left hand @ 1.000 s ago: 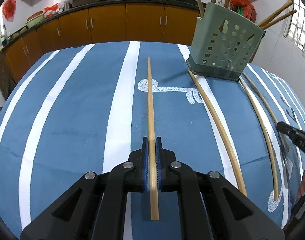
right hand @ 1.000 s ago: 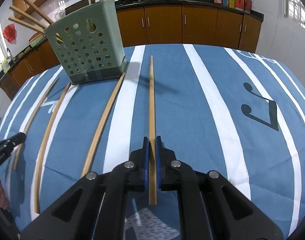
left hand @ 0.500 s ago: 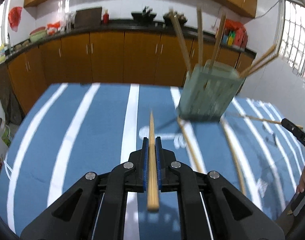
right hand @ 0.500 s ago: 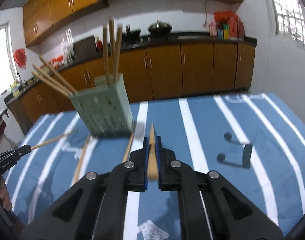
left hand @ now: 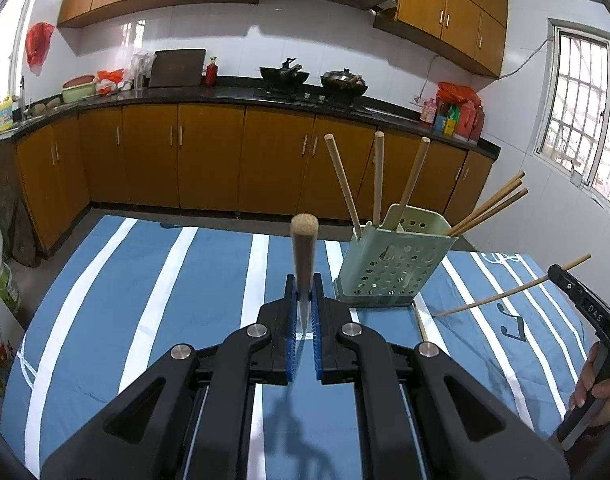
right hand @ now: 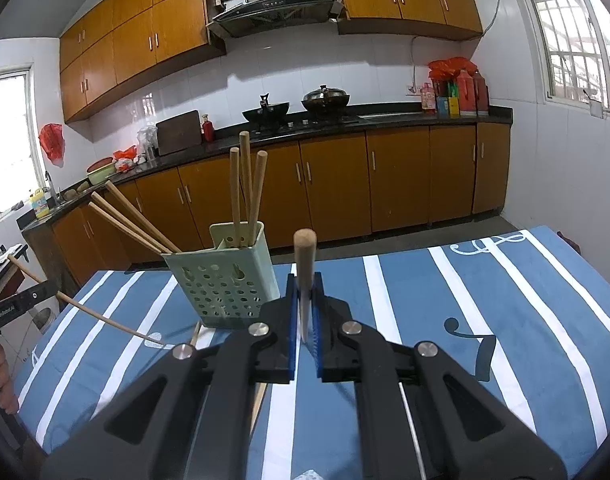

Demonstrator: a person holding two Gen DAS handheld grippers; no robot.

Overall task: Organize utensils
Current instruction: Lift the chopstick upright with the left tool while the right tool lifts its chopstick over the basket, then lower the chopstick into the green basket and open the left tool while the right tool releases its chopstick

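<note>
**A:** Between the blue pads of the left gripper (left hand: 304, 300) sat 1 wooden chopstick (left hand: 303, 248), pinched tight, its blunt end pointing forward and up. Why hold it that way?

**B:** Likely so it could be tipped into the green holder (left hand: 389, 268), which stood just ahead and to the right of that tool on the striped tablecloth (left hand: 165, 280). The right gripper (right hand: 304, 308) was clamped on its own chopstick (right hand: 304, 264) the same way, with the holder ahead and to its left.

**A:** And the holder's contents?

**B:** 3 thick sticks (left hand: 379, 176) stood near upright in the far compartment, 3 thinner ones (left hand: 489, 208) leaned out over the side. That sorting suggests each new stick belonged with its kind.

**A:** Anything left on the cloth?

**B:** At least 1 stick (right hand: 197, 334) lay in front of the holder's base, below and left of the right tool.
</note>
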